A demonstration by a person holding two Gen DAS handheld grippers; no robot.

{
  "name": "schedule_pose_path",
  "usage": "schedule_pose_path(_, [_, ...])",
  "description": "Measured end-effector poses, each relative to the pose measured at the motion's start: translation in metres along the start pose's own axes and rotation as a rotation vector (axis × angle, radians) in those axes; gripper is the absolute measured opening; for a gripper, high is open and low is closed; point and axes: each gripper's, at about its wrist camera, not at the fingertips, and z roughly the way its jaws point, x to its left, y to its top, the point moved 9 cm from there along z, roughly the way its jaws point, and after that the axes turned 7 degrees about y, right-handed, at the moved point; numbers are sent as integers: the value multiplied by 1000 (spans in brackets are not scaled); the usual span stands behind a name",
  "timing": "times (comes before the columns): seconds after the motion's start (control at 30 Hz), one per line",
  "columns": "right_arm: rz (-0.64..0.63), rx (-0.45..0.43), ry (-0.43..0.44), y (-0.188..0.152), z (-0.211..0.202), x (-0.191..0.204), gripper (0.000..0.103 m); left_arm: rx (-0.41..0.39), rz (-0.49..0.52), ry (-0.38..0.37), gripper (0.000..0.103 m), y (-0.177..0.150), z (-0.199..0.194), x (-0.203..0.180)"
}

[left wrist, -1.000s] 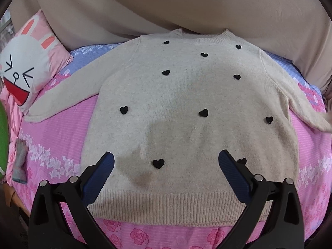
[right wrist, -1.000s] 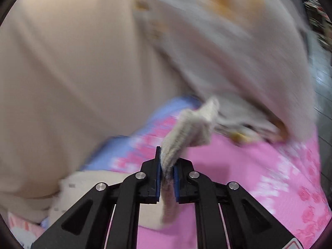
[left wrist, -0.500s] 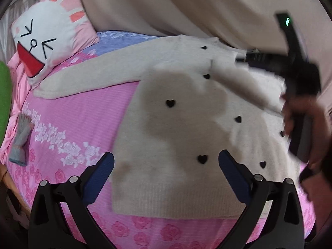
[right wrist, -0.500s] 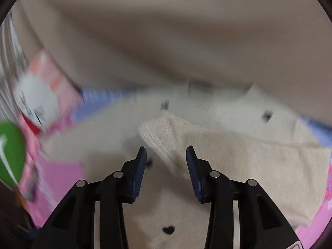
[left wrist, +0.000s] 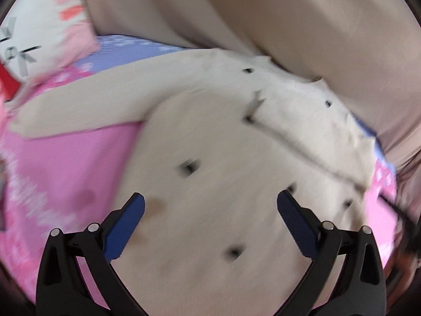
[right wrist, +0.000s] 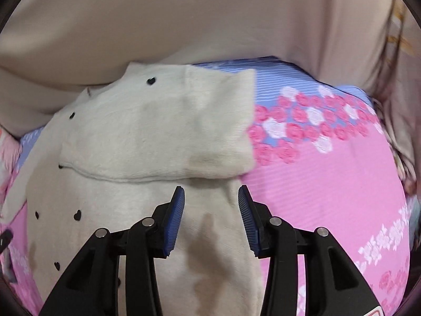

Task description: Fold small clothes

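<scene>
A cream knit sweater (left wrist: 210,158) with small black hearts lies flat on the pink floral bed cover (left wrist: 65,163). Its right sleeve (right wrist: 163,137) is folded across the chest. Its left sleeve (left wrist: 84,105) lies stretched out toward the pillow. My left gripper (left wrist: 210,210) is open and empty above the sweater's lower body. My right gripper (right wrist: 210,205) is open and empty above the sweater's right side edge, just below the folded sleeve. The left wrist view is blurred.
A white and pink bunny pillow (left wrist: 39,31) lies at the far left. A beige curtain (right wrist: 210,21) hangs behind the bed. The pink and blue floral cover (right wrist: 329,171) extends to the right of the sweater.
My right gripper carried the right sleeve across the chest, opened and let it go, then drew back to the sweater's right edge. My left gripper moved closer and leftward over the sweater.
</scene>
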Motion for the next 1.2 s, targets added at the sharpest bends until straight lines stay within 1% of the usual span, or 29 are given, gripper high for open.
schedule_pose_path(0.03, [-1, 1, -1, -3, -2, 1, 45, 13, -3, -1, 98, 14, 12, -11])
schedule_pose_path(0.1, [-10, 4, 5, -3, -1, 13, 50, 13, 0, -4, 98, 37, 28, -29])
schedule_pose_path(0.13, [-34, 5, 22, -2, 3, 26, 50, 4, 4, 12, 98, 48, 31, -36])
schedule_pose_path(0.17, [-80, 12, 36, 2, 11, 48, 50, -11, 4, 12, 98, 54, 29, -40])
schedule_pose_path(0.27, [-333, 19, 88, 13, 36, 124, 51, -53, 4, 26, 98, 60, 14, -38])
schedule_pose_path(0.33, [-447, 32, 147, 18, 55, 178, 52, -51, 7, 52, 98, 53, 4, -23])
schedule_pose_path(0.43, [-554, 76, 194, 19, 96, 241, 54, -29, 18, 115, 98, 35, -3, 12])
schedule_pose_path(0.5, [-591, 119, 207, 15, 125, 268, 54, -7, 23, 154, 98, 20, -7, 38])
schedule_pose_path(0.57, [-594, 151, 187, 14, 155, 285, 53, 16, 9, 192, 98, 3, -9, 74])
schedule_pose_path(0.6, [-586, 151, 170, 15, 165, 287, 50, 24, -4, 202, 98, -3, -10, 87])
schedule_pose_path(0.63, [-571, 137, 161, 21, 171, 288, 40, 38, -26, 213, 98, -12, -10, 104])
schedule_pose_path(0.67, [-540, 129, 166, 30, 173, 290, 32, 47, -40, 218, 98, -17, -10, 115])
schedule_pose_path(0.7, [-516, 131, 159, 37, 173, 291, 9, 54, -60, 225, 98, -22, -10, 127])
schedule_pose_path(0.73, [-492, 118, 175, 47, 168, 298, 10, 54, -73, 226, 98, -25, -11, 137])
schedule_pose_path(0.8, [-493, 63, 212, 62, 150, 319, 10, 49, -87, 224, 98, -27, -12, 147])
schedule_pose_path(0.83, [-501, 49, 251, 65, 144, 334, 10, 46, -89, 219, 98, -27, -12, 149])
schedule_pose_path(0.87, [-509, 56, 287, 62, 143, 346, 10, 43, -84, 213, 98, -26, -12, 148])
schedule_pose_path(0.9, [-524, 90, 308, 54, 150, 356, 12, 40, -76, 210, 98, -25, -11, 146])
schedule_pose_path(0.93, [-553, 148, 298, 40, 165, 361, 16, 39, -63, 202, 98, -24, -10, 140])
schedule_pose_path(0.97, [-569, 181, 277, 29, 173, 360, 16, 36, -54, 197, 98, -22, -10, 135])
schedule_pose_path(1.0, [-570, 187, 267, 22, 171, 355, 16, 33, -46, 194, 98, -19, -10, 131])
schedule_pose_path(1.03, [-562, 157, 268, 20, 160, 347, 17, 28, -37, 188, 98, -18, -12, 125])
schedule_pose_path(1.07, [-544, 97, 245, 22, 137, 327, 18, 21, -34, 181, 98, -16, -14, 120])
schedule_pose_path(1.1, [-522, 61, 221, 24, 120, 306, 29, 11, -35, 171, 98, -16, -17, 116])
schedule_pose_path(1.13, [-489, 28, 196, 24, 101, 278, 46, 5, -36, 164, 98, -18, -19, 113])
schedule_pose_path(1.17, [-437, -4, 164, 20, 78, 236, 50, 4, -36, 159, 98, -20, -19, 110])
schedule_pose_path(1.2, [-396, 0, 125, 12, 65, 200, 52, 12, -30, 150, 98, -24, -18, 106])
